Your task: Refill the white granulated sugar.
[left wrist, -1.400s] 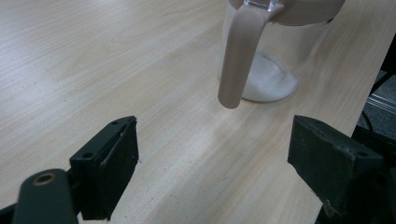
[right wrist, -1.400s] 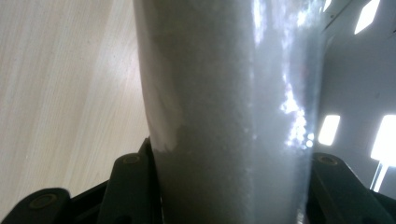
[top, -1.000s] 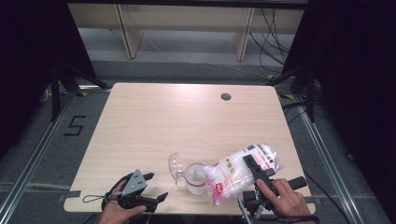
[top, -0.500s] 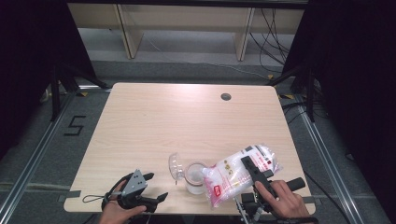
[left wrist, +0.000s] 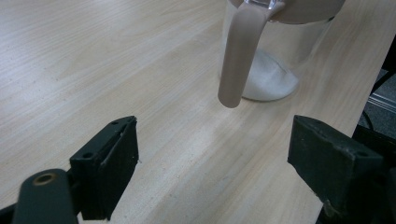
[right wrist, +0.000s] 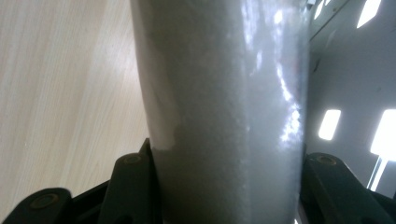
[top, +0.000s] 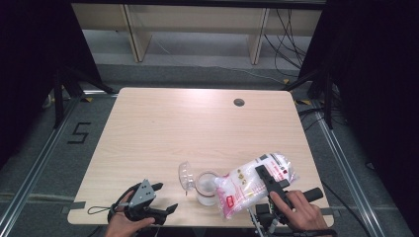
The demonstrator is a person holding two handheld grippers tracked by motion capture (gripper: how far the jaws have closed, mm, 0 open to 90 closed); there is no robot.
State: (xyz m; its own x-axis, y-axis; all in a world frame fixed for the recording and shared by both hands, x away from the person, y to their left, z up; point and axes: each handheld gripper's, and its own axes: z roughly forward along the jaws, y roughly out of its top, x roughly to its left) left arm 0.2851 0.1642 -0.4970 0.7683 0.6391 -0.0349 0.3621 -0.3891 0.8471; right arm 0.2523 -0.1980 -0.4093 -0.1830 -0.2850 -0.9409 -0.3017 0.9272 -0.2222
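The right tongs clamp a clear plastic bag of fine white grains, its two black jaws pressed against the bag's sides in the right gripper view; the bag is tilted, its lower corner over the mouth of a clear glass jar near the front edge of the tabletop. The left tongs rest low at the front left, jaws wide apart with nothing between them, well apart from the jar. The jar holds a small mound of the same white grains, and a smooth beige strap (part of its hinged clear lid, which hangs open to the left) droops down its wall in the left gripper view. The bag carries a red and white label, its print too small to read. The tabletop is pale wood grain with rounded corners and a dark cable hole near the far edge. On the grey floor to the left is a black "5"; wooden shelving stands beyond.
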